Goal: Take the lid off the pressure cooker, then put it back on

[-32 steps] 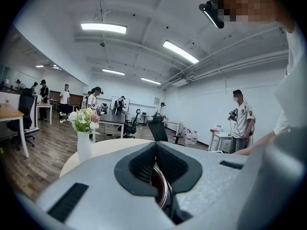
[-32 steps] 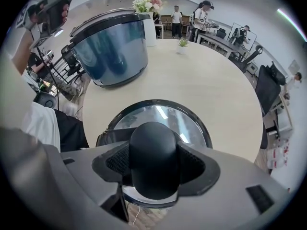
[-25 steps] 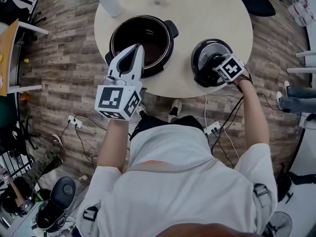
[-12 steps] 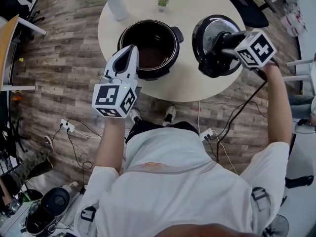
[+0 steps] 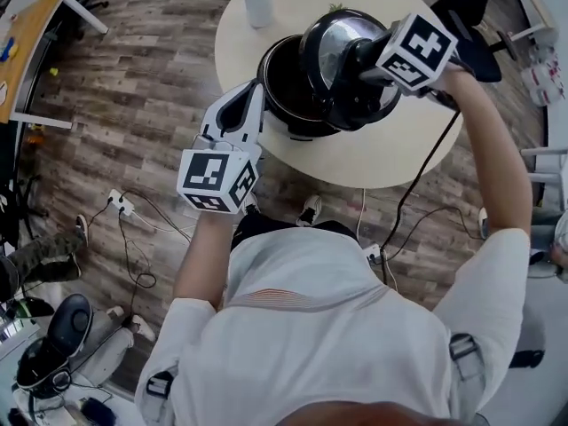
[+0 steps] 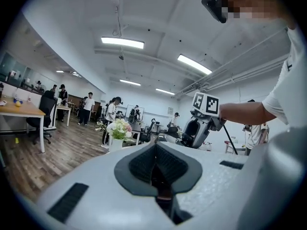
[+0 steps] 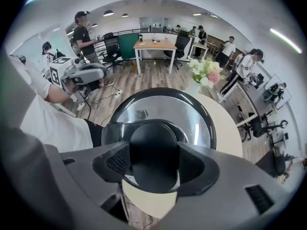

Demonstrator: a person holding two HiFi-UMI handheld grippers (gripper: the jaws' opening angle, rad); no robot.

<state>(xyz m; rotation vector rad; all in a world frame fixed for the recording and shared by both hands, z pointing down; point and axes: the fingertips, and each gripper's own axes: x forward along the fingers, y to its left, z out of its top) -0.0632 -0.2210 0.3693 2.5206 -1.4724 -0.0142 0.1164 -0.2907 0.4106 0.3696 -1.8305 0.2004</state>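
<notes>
A round pale surface stands on a wood-plank floor in an open office with desks and several people; it carries one pressure cooker and one flower vase; the one lid is held up over the cooker, its handle clamped in the right tongs; the left tongs are closed and empty.

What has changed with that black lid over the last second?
The right gripper, holding the lid throughout, lifted it off the table and carried it left toward the open pot. The left gripper stayed shut and empty beside the pot.
</notes>
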